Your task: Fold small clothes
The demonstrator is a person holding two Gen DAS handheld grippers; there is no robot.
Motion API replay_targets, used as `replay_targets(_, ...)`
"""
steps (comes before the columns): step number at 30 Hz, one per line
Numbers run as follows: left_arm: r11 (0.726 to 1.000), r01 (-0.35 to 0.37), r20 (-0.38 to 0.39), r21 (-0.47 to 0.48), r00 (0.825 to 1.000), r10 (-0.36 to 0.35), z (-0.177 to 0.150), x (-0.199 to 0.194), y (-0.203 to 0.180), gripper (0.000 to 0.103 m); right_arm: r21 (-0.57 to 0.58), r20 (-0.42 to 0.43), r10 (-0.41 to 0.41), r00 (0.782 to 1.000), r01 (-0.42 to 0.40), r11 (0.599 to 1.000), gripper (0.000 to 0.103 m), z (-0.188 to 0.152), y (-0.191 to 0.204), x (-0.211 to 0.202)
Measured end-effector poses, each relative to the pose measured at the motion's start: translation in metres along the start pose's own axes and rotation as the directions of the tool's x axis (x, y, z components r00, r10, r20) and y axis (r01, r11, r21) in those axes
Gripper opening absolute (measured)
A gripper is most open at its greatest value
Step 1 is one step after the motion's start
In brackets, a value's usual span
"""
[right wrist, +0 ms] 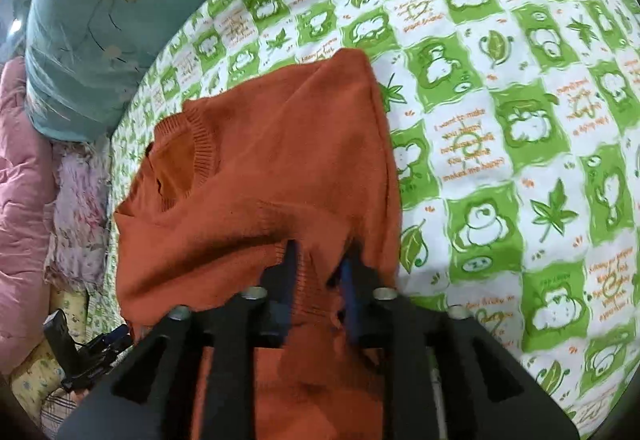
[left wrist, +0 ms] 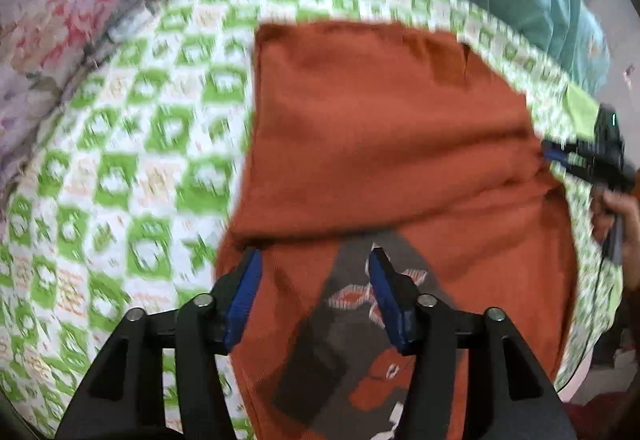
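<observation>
We are seeing an orange sweater [right wrist: 280, 160] of soft matt knit, ribbed at its collar. It is lying on a smooth printed cotton bedsheet [right wrist: 500, 120]. The left gripper [left wrist: 316, 268] is showing matt black plastic, blue rubbery pads and shiny metal pins.

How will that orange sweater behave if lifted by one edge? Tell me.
The orange sweater is probably floppy: it already lies draped in soft folds. Likely light, being thin knit. It should drag rather than slide on the green checked bedsheet.
</observation>
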State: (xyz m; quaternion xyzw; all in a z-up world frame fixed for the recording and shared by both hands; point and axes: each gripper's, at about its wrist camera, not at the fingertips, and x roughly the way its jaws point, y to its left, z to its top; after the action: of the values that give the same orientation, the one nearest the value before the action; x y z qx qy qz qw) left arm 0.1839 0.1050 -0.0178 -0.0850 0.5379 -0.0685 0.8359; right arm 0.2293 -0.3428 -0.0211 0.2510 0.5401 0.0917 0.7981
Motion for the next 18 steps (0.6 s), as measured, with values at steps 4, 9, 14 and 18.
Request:
replay_targets(4,0.992,0.038,0.071,-0.124,0.997,-0.029,0.038,0.005,0.022,0.059,-0.012,0.039,0.012,0.999,-0.011,1.0,0.044,-0.012,0.0,-0.014)
replay_targets(9,0.984,0.019,0.062,-0.179,0.998,-0.008,0.096,0.054,0.028,0.064,-0.134,0.01,-0.062,0.998,0.063,0.989,0.044,-0.019,0.018,0.001)
replay_targets(14,0.976,-0.01,0.012,-0.218,1.0,0.013,0.124,0.094,0.036,0.064,-0.084,0.005,-0.098,0.995,0.098,0.992,0.044,-0.021,0.013,0.008)
replay_targets(18,0.979,-0.039,0.038,-0.201,0.998,0.047,0.142,0.106,0.036,0.042,-0.115,-0.001,-0.13,0.992,0.129,0.985,0.01,-0.022,0.017,0.011)
